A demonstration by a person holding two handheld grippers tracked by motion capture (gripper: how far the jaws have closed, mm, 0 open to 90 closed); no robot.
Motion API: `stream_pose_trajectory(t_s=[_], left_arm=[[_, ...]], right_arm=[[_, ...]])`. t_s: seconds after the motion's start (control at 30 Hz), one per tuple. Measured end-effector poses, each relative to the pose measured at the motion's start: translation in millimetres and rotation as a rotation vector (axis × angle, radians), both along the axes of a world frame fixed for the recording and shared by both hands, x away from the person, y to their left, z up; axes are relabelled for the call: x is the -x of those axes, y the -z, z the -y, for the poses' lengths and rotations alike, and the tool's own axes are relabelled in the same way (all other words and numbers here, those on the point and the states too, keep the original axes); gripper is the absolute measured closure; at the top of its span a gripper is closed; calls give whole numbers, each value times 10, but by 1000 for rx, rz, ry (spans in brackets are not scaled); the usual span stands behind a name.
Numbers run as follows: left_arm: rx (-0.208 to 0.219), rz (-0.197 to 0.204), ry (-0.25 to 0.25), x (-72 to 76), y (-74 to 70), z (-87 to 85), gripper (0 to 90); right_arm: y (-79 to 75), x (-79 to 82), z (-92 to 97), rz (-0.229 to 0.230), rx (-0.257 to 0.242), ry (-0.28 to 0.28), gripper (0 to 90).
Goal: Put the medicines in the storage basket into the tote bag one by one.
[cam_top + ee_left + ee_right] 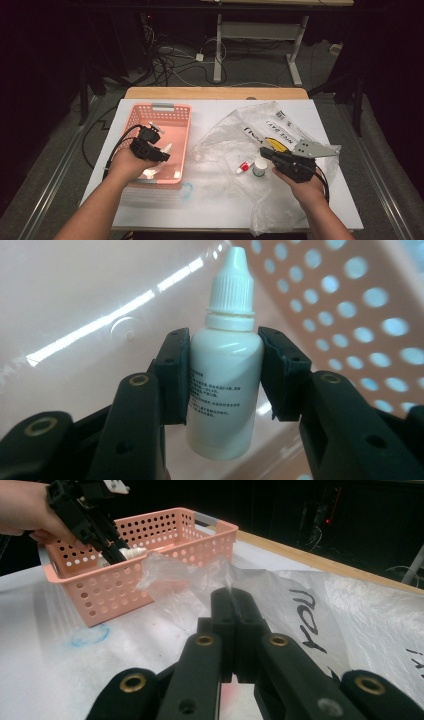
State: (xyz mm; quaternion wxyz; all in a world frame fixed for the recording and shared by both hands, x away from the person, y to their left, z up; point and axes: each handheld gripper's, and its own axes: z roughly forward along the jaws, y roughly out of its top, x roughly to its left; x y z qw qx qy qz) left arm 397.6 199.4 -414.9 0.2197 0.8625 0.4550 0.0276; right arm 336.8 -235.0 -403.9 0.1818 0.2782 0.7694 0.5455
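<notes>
My left gripper (223,337) is shut on a white dropper bottle (225,390) with a ribbed cap, its pads pressing both sides of the body. It holds the bottle (166,148) over the inside of a pink perforated basket (172,112) at the table's left. The basket's wall (360,315) rises behind the bottle. My right gripper (264,151) is at the right, over a crumpled clear plastic bag (235,135). Its jaws (231,594) are shut together, with the bag's film (165,570) drawn up to their tips. The right gripper view also shows the left gripper (117,552) dipping into the basket (165,535).
A small red-capped tube (244,167) and a little white jar (259,167) lie by the bag next to the right gripper. A yellow item (277,145) lies in the printed bag. A blue ring mark (186,190) is on the white table cover (210,210).
</notes>
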Motion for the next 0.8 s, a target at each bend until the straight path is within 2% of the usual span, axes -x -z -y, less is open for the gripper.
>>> stream_pose_trajectory(t_s=[0.07,0.17,0.37,0.47,0.6,0.8], left_arm=[[15,39,-3,67,-35,-2,570],[64,82,-18,158,-71,-16,571],[121,166,-56,329,-93,-42,571],[121,201,-64,410,-80,-35,572],[147,230,-67,508,-41,-24,572],[158,265,-63,622,16,-16,573]], right_arm=[[-2,0,2,1,-1,0,900],[-1,-1,4,0,-2,2,900],[-1,6,-9,1,-2,1,900],[-2,6,-4,4,-2,1,900],[2,11,-12,2,-1,1,900],[2,20,-15,6,0,-2,900]])
